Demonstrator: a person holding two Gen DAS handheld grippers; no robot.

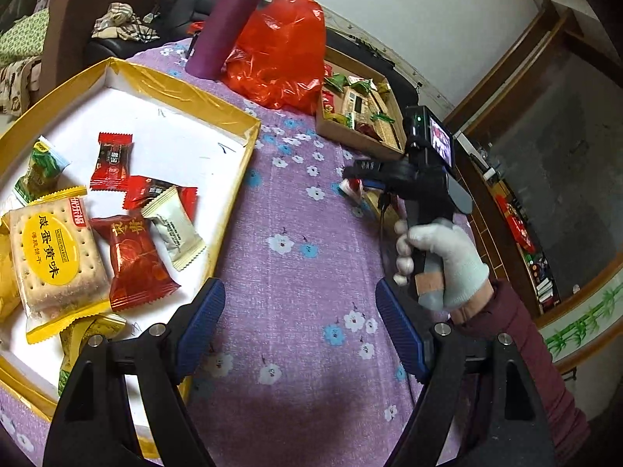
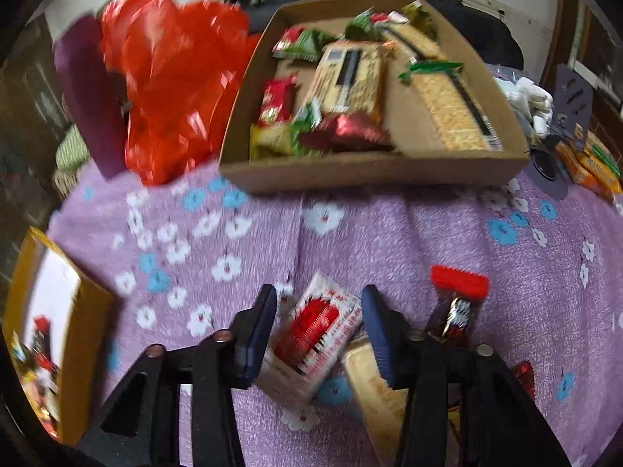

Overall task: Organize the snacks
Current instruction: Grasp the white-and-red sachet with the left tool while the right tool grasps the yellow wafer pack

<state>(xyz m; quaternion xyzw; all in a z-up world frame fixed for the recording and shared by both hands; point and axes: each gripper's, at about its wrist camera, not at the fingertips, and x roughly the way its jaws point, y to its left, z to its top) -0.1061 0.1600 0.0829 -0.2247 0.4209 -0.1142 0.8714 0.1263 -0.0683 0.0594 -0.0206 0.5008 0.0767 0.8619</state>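
My left gripper is open and empty above the purple flowered cloth, just right of the gold-rimmed white tray that holds several wrapped snacks, among them a yellow cracker pack. My right gripper is open with its jaws on either side of a red-and-white snack packet lying on the cloth; I cannot tell whether they touch it. The right gripper also shows in the left wrist view, held by a gloved hand. A cardboard box full of snacks stands behind.
A red plastic bag and a purple bottle stand at the back beside the box. A red-topped candy and a beige packet lie by the right gripper. Orange packs lie at the far right.
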